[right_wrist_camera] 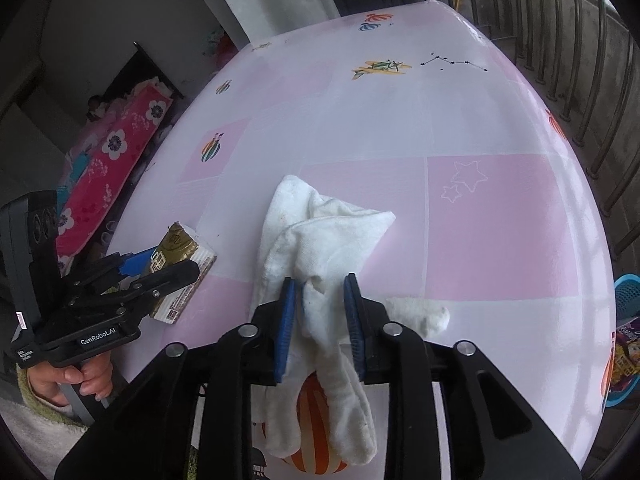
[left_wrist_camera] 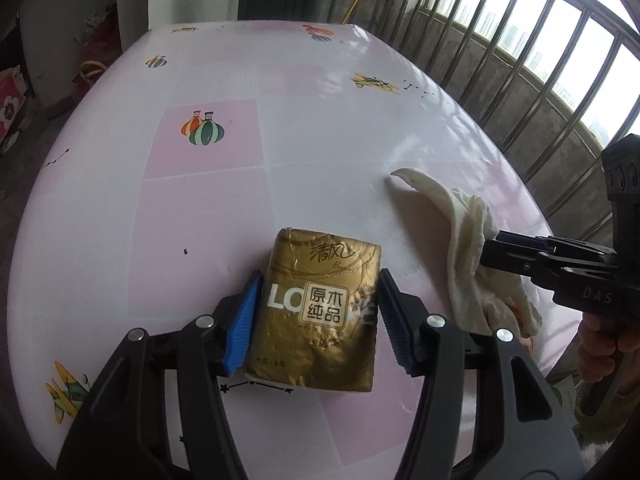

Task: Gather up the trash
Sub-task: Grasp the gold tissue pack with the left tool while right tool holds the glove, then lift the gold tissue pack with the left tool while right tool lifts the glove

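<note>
Both hands are at the grasping step: each gripper is set around one piece of trash on the table [left_wrist_camera: 320, 128], and nothing is lifted away yet, as far as I can judge.

The left gripper [left_wrist_camera: 318, 312] has its blue ribbed pads on both long sides of the tissue pack [left_wrist_camera: 320, 312]. The jaws are clamped on it, or very nearly so; the pads touch the wrapper. In the left wrist view the pack lies at 6 o'clock, near the edge of the table. It is a small soft block in shiny gold film, wrinkled at its far end, with printed letters on its top face.

The right gripper [right_wrist_camera: 320, 320] has its jaws apart, with a fold of the white cloth [right_wrist_camera: 320, 232] standing between the pads. I cannot tell whether they already pinch it. In the right wrist view the cloth spreads from the centre toward 6 o'clock. It is limp terry-like material, crumpled and folded, with a pointed corner away from the gripper.

For the next move, I think the right jaws must close firmly on the thick fold, because thin cloth slips easily. Then both things need to be lifted and carried to a trash container. A blue basket [right_wrist_camera: 626, 292] shows at 3 o'clock beyond the table edge, but I cannot say it is the bin.

The tablecloth is glossy plastic, pink and white squares with balloon and airplane prints.
</note>
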The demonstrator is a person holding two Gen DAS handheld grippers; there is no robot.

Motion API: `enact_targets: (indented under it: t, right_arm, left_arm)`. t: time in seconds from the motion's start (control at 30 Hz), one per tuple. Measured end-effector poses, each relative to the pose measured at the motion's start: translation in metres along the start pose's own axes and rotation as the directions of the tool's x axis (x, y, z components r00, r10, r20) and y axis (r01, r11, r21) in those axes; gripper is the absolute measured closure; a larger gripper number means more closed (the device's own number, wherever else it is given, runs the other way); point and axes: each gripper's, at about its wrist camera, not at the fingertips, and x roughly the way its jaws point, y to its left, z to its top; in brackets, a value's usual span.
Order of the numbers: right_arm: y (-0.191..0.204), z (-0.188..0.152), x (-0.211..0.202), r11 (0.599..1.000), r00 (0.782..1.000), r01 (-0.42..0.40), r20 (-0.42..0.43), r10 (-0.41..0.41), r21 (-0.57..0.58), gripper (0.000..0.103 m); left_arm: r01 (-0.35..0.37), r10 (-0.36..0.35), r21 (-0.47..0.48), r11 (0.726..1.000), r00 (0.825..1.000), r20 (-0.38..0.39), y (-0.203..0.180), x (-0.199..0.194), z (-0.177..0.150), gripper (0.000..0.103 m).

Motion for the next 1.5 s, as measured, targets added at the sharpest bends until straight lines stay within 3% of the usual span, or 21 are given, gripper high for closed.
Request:
enact_targets:
  t: [0.17,0.53,0.7,1.23,1.5]
  right_arm:
    - [0.001,-0.001,0.004,1.0,1.0,0.016,0.005,-0.016,-0.022,0.061]
    - [0.005,0.001,0.006,0.998,0.999,0.034,0.01,-0.034,-0.049,0.061]
    - [0.007,0.001,0.007,0.996,0.998,0.064,0.01,-0.064,-0.065,0.067]
    - [0.006,0.004,0.009,0.998,0.999,0.042,0.003,-0.042,-0.05,0.089]
    - [-0.003,0.008,0.0,0.999,0.999,-0.032,0.026,0.031,0.027,0.092]
  left_arm:
    - [-0.029,0.028,0.024,0.999,1.0,0.006,-0.007,0.001,0.001,0.049]
    - [-0.054,0.053,0.04,0.998,0.999,0.012,-0.018,0.002,0.002,0.05]
    - [-0.054,0.054,0.04,0.998,0.998,0.012,-0.019,0.002,0.003,0.05]
    - [-0.043,0.042,0.038,0.998,0.999,0.026,-0.02,0.0,0.002,0.051]
    - [-0.009,0.008,0.022,1.0,0.999,0.037,-0.012,-0.004,0.0,0.051]
